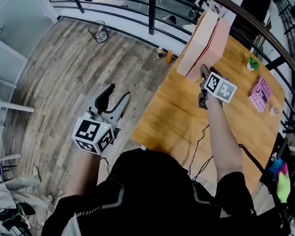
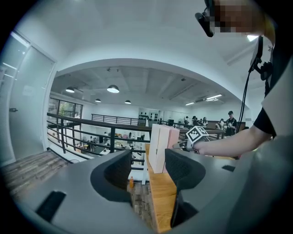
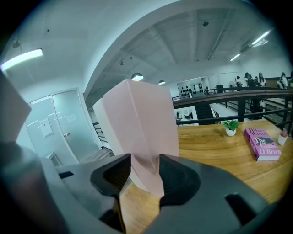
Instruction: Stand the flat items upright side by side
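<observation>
Pinching the pink book [image 3: 146, 123] by its edge, the right tool [image 3: 145, 172] should hold it plumb, snug to the cream book [image 1: 196, 40], maybe touching already; left tool [image 2: 146, 171] spread.

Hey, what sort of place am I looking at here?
Probably a mezzanine in an open office or lab: a wooden table beside a black metal railing above a lower level, plus a glass door.

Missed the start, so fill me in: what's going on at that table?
A person is standing flat boxes upright on the wooden table. Their right hand-held gripper pinches the pink box, upright beside a paler box. The left hand-held gripper hangs open, empty, off the table. A pink book lies flat.
</observation>
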